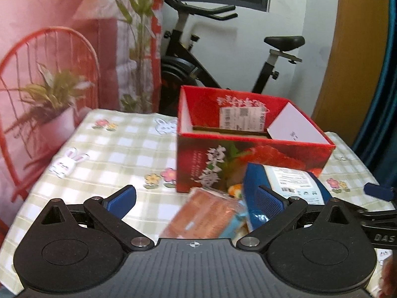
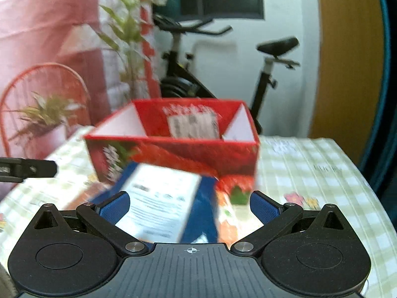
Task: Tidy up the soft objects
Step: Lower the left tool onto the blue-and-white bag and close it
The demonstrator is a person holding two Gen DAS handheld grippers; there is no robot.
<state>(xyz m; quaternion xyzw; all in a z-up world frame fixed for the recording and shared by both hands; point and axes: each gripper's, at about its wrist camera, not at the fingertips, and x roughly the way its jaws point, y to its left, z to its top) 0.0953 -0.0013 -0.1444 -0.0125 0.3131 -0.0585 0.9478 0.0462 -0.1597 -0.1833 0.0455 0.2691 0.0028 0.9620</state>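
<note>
- My left tongs (image 1: 196, 198) are spread wide, blue pads far apart, with nothing pinched between them.
- Just ahead of the left tongs, between the pads, lies an orange-pink soft pack (image 1: 208, 214) with a light blue edge, flat on the checked tablecloth (image 1: 111, 149).
- Against the inner face of the left tongs' right-hand pad sits a blue soft pack (image 1: 285, 183) with a white printed label; I cannot tell if the pad touches it.
- Beyond both packs, straight ahead of the left tongs, stands the open red cardboard box (image 1: 248, 146), with a labelled flap and a white card leaning inside.
- My right tongs (image 2: 189, 204) are also spread wide, pinching nothing.
- The blue soft pack (image 2: 161, 198) lies between the right tongs' pads, nearer the left-hand one, label up; the view is blurred.
- A red-orange patterned item lies just to its right, too blurred to name.
- The red cardboard box (image 2: 173, 154) is directly ahead of the right tongs, just behind the blue pack.
- The left gripper's dark body (image 2: 27, 168) shows at the left edge of the right wrist view.
- Past the table: an exercise bike (image 1: 223, 57), a red wire chair (image 1: 47, 79) and a potted plant (image 1: 52, 94).
</note>
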